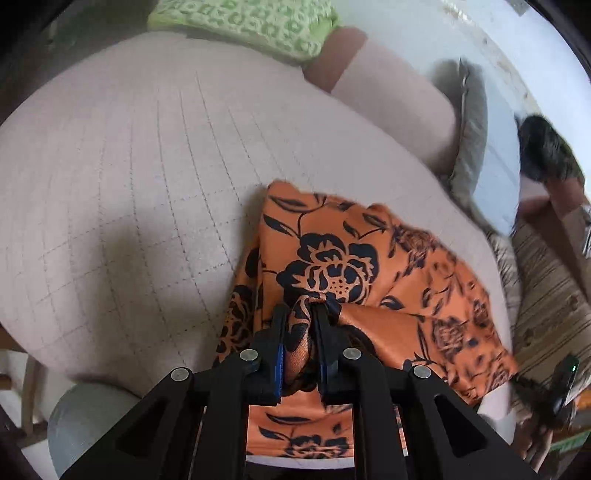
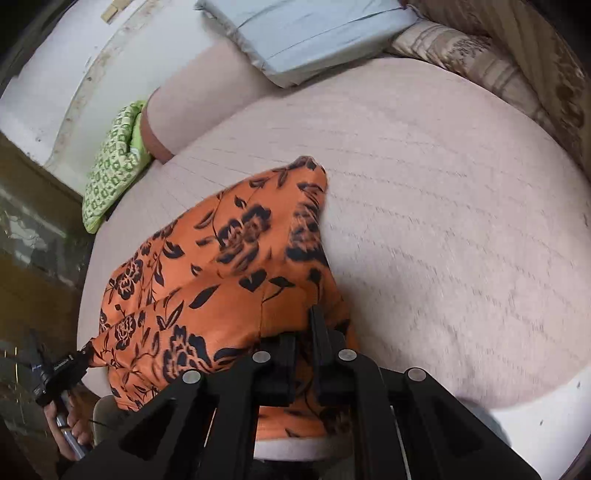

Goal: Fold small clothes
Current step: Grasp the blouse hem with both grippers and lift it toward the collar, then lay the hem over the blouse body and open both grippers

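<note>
In the left wrist view the left gripper is clamped on a bunched edge of the orange floral garment over the pink bed near its front edge (green cloth at the far edge), and in the right wrist view the right gripper pinches the same garment's other end.

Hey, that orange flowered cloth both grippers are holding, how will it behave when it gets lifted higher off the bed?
The orange cloth is probably floppy: it bunches and creases where the left gripper pinches it. It likely sags between that and the right gripper, since loose folds show there. Its faint sheen hints it may be slippery on the bed.
</note>
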Demonstrator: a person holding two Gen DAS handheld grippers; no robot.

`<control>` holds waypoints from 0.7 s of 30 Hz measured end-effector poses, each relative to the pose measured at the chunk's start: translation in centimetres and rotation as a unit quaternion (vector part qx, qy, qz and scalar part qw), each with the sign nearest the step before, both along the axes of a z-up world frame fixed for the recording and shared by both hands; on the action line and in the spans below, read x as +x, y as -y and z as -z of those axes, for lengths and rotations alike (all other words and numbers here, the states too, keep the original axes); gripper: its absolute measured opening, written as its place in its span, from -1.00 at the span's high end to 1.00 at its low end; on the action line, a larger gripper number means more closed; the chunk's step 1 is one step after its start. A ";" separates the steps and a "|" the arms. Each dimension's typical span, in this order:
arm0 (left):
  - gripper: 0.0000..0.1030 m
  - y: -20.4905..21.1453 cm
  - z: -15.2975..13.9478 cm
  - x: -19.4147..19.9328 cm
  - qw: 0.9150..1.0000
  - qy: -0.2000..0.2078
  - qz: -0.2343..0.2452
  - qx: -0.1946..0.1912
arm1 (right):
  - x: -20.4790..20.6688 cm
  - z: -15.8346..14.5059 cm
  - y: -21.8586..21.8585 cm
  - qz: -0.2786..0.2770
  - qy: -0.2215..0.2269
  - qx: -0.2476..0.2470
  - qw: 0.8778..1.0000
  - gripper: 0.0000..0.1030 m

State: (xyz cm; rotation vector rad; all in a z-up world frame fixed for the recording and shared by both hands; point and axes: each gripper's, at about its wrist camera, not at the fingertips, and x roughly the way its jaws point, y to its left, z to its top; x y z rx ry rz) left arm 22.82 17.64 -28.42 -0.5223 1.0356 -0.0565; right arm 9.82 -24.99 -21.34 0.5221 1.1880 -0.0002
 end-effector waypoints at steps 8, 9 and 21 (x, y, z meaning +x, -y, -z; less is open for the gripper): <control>0.75 2.4 -0.8 -4.3 0.999 -0.012 0.010 0.042 | -1.5 0.6 -0.3 0.007 -0.021 -0.045 0.999 0.95; 0.75 2.5 -1.1 -4.5 0.999 -0.008 0.016 0.032 | -1.4 0.5 -0.3 0.010 -0.019 -0.046 0.999 0.96; 0.27 0.7 -2.5 -9.5 0.998 0.016 0.058 0.006 | -3.5 -2.9 0.0 0.041 0.019 0.012 0.999 0.03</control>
